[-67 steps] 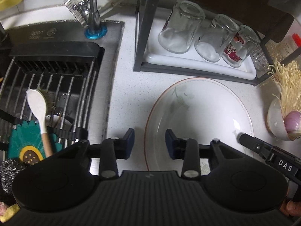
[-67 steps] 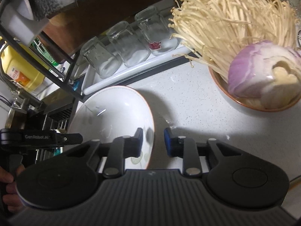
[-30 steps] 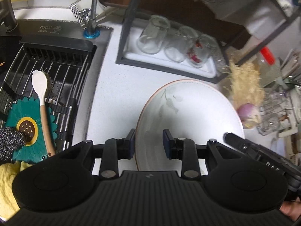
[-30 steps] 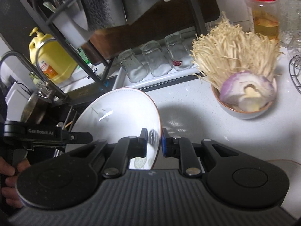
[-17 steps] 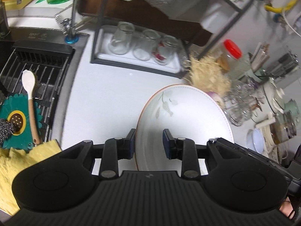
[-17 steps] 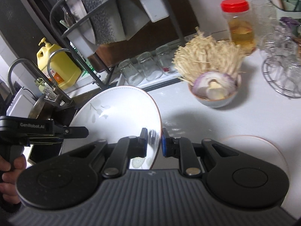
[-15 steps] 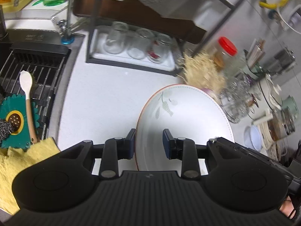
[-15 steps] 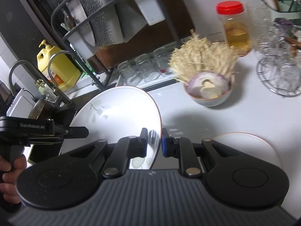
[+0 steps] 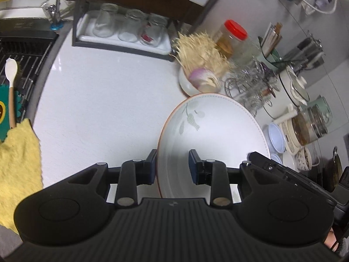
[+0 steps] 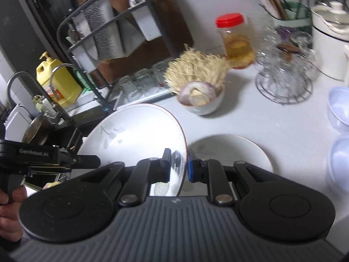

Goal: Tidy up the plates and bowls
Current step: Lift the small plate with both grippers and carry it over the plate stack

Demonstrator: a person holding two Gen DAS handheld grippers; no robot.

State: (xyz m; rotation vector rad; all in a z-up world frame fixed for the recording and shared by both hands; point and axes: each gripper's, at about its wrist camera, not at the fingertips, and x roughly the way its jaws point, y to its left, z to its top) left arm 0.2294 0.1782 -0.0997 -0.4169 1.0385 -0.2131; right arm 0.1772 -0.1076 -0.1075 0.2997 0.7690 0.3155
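A white plate with a leaf motif (image 9: 218, 131) is held above the white counter (image 9: 98, 100), gripped at two opposite edges. The left gripper (image 9: 172, 166) is clamped on the plate's rim at the 6 o'clock edge of the left wrist view, one blue pad behind the rim and the other on the inner face. The right gripper (image 10: 177, 166) is closed on the same plate (image 10: 135, 135) at its opposite edge, the rim being pinched between both blue pads. The plate is seen tilted in both views, clear of the counter.

In the right wrist view, a second plate (image 10: 231, 152) is seen lying flat on the counter just past the right gripper, toward 1 o'clock of the held plate. A bowl of enoki mushrooms and a cut onion (image 10: 200, 93) stands toward 12 o'clock, beyond both plates. Pale blue bowls (image 10: 339, 109) are found at the 3 o'clock edge. A red-lidded jar (image 10: 234, 37) and a wire glass holder (image 10: 283, 74) are placed at about 1 o'clock.

In the left wrist view, three upturned glasses (image 9: 130, 27) are seen on a white tray under a dark rack at 11 o'clock, a sink drainer (image 9: 24, 52) with a spoon (image 9: 11, 83) at 9 o'clock, and a yellow cloth (image 9: 19, 163) at 8 o'clock
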